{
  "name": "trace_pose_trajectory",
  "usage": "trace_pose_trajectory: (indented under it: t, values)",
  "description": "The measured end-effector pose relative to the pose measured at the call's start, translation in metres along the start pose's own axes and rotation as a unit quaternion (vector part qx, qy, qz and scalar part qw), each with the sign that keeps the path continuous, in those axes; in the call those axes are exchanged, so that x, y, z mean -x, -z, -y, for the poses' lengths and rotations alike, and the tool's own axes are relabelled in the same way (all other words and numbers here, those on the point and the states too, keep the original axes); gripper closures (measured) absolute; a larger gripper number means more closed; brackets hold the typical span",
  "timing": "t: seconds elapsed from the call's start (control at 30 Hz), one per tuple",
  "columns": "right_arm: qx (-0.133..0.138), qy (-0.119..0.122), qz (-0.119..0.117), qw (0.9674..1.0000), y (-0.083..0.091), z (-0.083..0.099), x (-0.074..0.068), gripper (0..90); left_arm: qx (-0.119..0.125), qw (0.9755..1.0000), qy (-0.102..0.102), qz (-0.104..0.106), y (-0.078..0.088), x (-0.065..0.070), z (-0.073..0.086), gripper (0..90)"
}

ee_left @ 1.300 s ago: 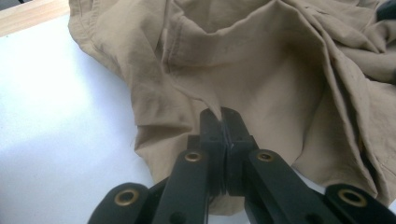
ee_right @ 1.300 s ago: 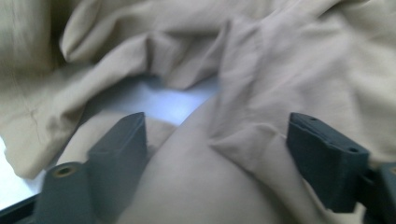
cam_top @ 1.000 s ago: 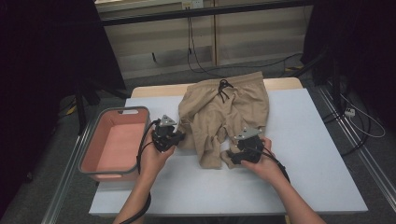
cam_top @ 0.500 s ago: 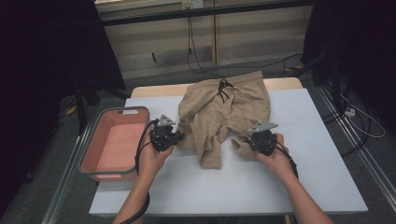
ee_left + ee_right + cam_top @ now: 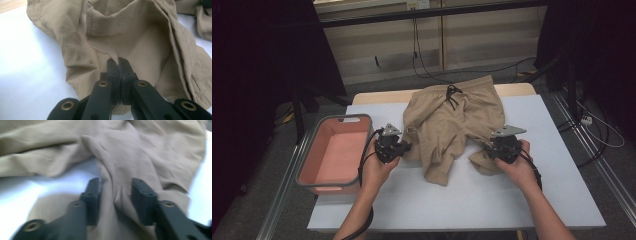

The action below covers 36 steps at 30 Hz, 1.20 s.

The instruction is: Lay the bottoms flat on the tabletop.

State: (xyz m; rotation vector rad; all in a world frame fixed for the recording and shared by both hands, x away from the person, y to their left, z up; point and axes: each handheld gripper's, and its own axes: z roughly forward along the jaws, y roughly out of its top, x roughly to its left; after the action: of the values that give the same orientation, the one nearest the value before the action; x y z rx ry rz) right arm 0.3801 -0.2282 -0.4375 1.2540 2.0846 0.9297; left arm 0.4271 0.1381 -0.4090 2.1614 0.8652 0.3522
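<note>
A pair of tan shorts [image 5: 452, 120] lies crumpled on the white table [image 5: 472, 200], its dark drawstring [image 5: 452, 95] at the far edge. My left gripper [image 5: 404, 147] is at the shorts' left edge, shut on a peak of the fabric [image 5: 113, 53] that rises from its tips [image 5: 118, 61]. My right gripper [image 5: 486, 150] is at the right leg's hem. Its jaws have just been opening, and a ridge of the cloth [image 5: 112, 192] lies loose between them [image 5: 116, 185], with the pads apart from each other.
A pink bin [image 5: 309, 182] with a grey rim stands off the table's left side, beside my left hand. Bare white table lies in front of the shorts and to their right. Cables run over the floor behind the table.
My right hand has moved to the right along the shorts, and the right leg's hem now lies spread further right. The left hand and its grip have stayed put.
</note>
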Motion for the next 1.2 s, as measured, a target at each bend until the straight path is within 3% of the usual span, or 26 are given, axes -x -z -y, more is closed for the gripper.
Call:
trace_pose_trajectory:
  t: [0.07,0.2,0.37,0.57,0.63,0.83,1.0,1.1,1.2]
  values:
    - [0.0,0.006,-0.008,0.9999,0.001,-0.004,-0.008,47.2,-0.001,1.0,0.0,0.003,0.0,-0.001,0.0,88.7]
    - [0.013,0.008,-0.022,0.9997,0.004,-0.01,-0.021,36.4,-0.001,1.0,0.0,0.002,0.0,0.0,0.0,88.7]
    - [0.021,0.002,-0.046,0.9987,0.004,-0.015,-0.036,29.6,-0.003,1.0,-0.001,0.002,0.0,0.0,0.0,88.7]
    - [0.015,0.013,-0.076,0.9969,-0.002,-0.018,-0.058,30.8,0.001,1.0,-0.004,-0.001,0.001,0.001,0.0,88.7]
    - [0.017,0.012,-0.096,0.9952,-0.003,-0.02,-0.068,31.6,0.001,1.0,-0.004,-0.001,0.0,0.001,0.0,88.6]
    - [0.002,0.043,-0.125,0.9912,-0.012,-0.022,-0.1,37.5,-0.004,1.0,-0.008,-0.003,-0.001,0.001,0.001,88.6]
    - [-0.027,0.062,-0.119,0.9906,-0.028,-0.017,-0.113,43.4,-0.002,0.9999,-0.012,-0.002,-0.001,0.001,0.001,88.5]
    - [-0.029,0.072,-0.118,0.9899,-0.034,-0.016,-0.114,60.8,-0.005,0.9999,-0.014,-0.002,-0.001,0.001,0.001,88.5]
    - [-0.03,0.071,-0.118,0.9901,-0.037,-0.016,-0.111,84.7,-0.002,0.9999,-0.014,-0.001,-0.001,0.002,0.0,88.5]
